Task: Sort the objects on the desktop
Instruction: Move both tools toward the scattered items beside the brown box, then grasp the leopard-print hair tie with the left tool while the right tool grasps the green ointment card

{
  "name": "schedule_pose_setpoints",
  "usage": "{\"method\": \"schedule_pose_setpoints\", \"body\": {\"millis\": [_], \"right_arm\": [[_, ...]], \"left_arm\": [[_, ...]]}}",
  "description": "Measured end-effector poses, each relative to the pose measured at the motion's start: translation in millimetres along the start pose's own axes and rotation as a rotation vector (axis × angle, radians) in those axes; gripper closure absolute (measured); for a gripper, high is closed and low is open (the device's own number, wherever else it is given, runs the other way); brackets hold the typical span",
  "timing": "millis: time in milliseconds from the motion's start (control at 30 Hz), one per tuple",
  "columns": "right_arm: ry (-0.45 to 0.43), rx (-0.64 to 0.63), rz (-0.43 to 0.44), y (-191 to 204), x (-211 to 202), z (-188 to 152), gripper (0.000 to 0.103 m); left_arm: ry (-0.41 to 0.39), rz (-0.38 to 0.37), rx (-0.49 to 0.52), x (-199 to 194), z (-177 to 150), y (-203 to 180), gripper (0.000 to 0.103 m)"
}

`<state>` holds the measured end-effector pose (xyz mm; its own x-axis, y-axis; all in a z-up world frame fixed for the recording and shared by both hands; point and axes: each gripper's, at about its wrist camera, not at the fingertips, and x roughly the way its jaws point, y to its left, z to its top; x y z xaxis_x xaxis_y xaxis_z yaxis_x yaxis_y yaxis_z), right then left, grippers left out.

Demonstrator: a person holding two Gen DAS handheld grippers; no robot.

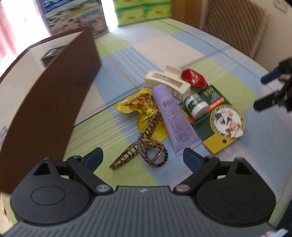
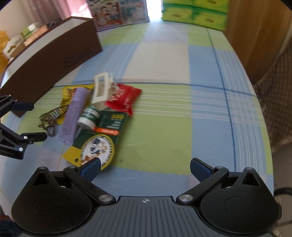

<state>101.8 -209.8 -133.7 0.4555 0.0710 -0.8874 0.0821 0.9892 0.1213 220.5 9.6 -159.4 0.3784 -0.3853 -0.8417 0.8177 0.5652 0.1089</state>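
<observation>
A heap of small objects lies on the checked tablecloth [image 1: 182,45]. It holds a leopard-print hair clip [image 1: 144,151], a purple tube [image 1: 171,116], a cream hair claw [image 1: 167,83], a red packet [image 1: 194,77], a yellow snack packet [image 1: 140,105] and a green card [image 1: 219,124] with a small jar [image 1: 196,105]. My left gripper [image 1: 143,157] is open right over the leopard clip, its pads apart from it. My right gripper [image 2: 145,168] is open above bare cloth, its left fingertip beside the green card [image 2: 102,140]. Each gripper shows in the other's view: the left gripper [image 2: 39,121] and the right gripper [image 1: 259,93].
A long brown box [image 2: 54,54] with white inner walls stands left of the heap and holds several items. A printed carton [image 2: 116,12] and green packs [image 2: 195,12] stand at the table's far end. A wicker chair [image 1: 235,31] is beyond the right edge.
</observation>
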Motion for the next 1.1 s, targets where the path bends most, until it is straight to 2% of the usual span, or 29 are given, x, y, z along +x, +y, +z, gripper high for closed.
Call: {"method": "schedule_pose_setpoints", "body": {"millis": [100, 167, 300, 367, 500, 633, 700, 733, 767, 833, 933, 1000, 1100], "right_arm": [[0.009, 0.039, -0.018, -5, 1, -3, 0.002], [0.007, 0.054, -0.025, -5, 1, -4, 0.002], [-0.012, 0.061, -0.025, -3, -2, -3, 0.002], [-0.028, 0.060, -0.016, 0, -2, -2, 0.002], [-0.054, 0.029, 0.006, 13, 0, 5, 0.002], [-0.084, -0.039, 0.024, 34, 5, 12, 0.002], [-0.107, -0.075, 0.032, 45, 8, 16, 0.002], [-0.117, -0.094, 0.040, 50, 9, 18, 0.005], [-0.125, -0.113, 0.048, 56, 11, 21, 0.015], [-0.131, -0.146, 0.061, 67, 17, 26, 0.026], [-0.130, -0.159, 0.079, 81, 29, 34, 0.036], [-0.128, -0.159, 0.082, 88, 37, 38, 0.044], [-0.122, -0.155, 0.065, 95, 49, 42, 0.053]], "left_arm": [[0.011, -0.032, 0.059, 14, 2, 1, 0.015], [0.022, -0.053, 0.083, 22, 3, 0, 0.024], [0.023, -0.098, 0.090, 28, 2, -2, 0.034], [0.016, -0.111, 0.088, 25, -1, -3, 0.049], [0.009, -0.099, 0.040, 20, -10, -4, 0.053], [0.009, -0.099, -0.067, 6, -24, 3, 0.070], [0.016, -0.087, -0.118, 0, -32, 6, 0.072], [0.025, -0.070, -0.135, -2, -36, 7, 0.084], [0.028, -0.051, -0.153, -4, -41, 9, 0.091], [0.036, -0.039, -0.218, -10, -49, 16, 0.092], [0.045, 0.006, -0.314, -17, -58, 26, 0.091], [0.037, 0.008, -0.369, -23, -62, 30, 0.090], [0.002, -0.006, -0.384, -32, -65, 29, 0.084]]}}
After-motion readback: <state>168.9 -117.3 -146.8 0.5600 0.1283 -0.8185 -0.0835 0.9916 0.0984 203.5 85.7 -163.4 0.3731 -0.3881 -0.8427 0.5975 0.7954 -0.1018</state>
